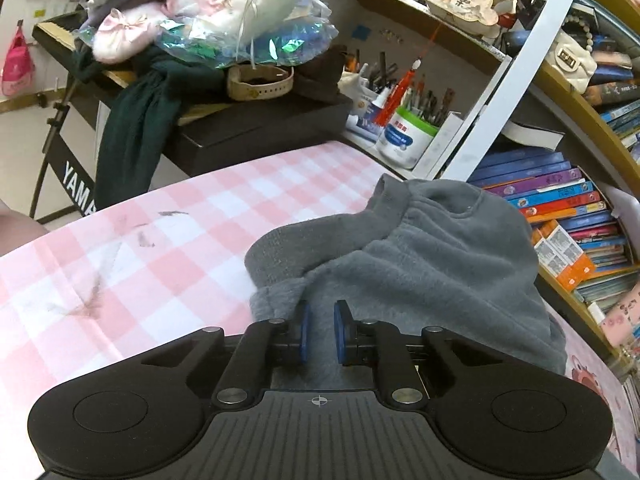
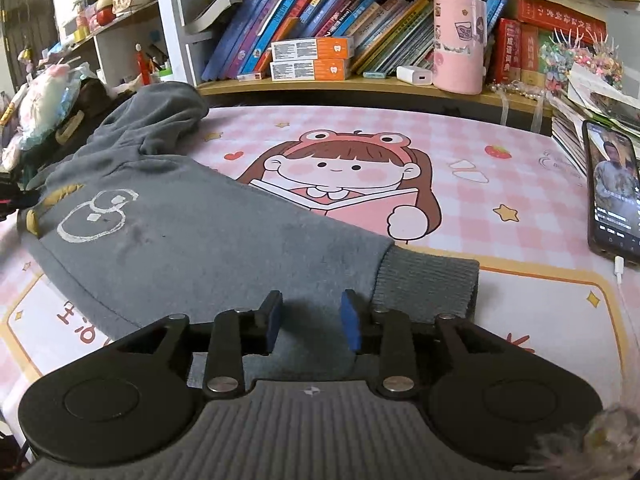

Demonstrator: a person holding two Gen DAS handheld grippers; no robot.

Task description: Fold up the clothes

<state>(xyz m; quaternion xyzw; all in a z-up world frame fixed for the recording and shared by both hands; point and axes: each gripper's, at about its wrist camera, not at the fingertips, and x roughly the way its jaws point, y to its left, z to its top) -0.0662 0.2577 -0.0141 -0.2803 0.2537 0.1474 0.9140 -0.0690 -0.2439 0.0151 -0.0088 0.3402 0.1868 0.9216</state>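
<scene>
On a pink checked table mat [image 2: 500, 168], a grey fleece garment [image 2: 192, 224] lay spread from 9 o'clock toward centre, its ribbed cuff [image 2: 428, 284] just past the right gripper [image 2: 312, 316]. That gripper's blue pads stood apart over the cloth, clamping nothing. The left gripper [image 1: 320, 330] was pinched on a fold of the same garment [image 1: 420, 256], bunched at 1 o'clock in its view. A phone [image 2: 612, 192] rested at 3 o'clock, below crowded bookshelves [image 2: 320, 32].
</scene>
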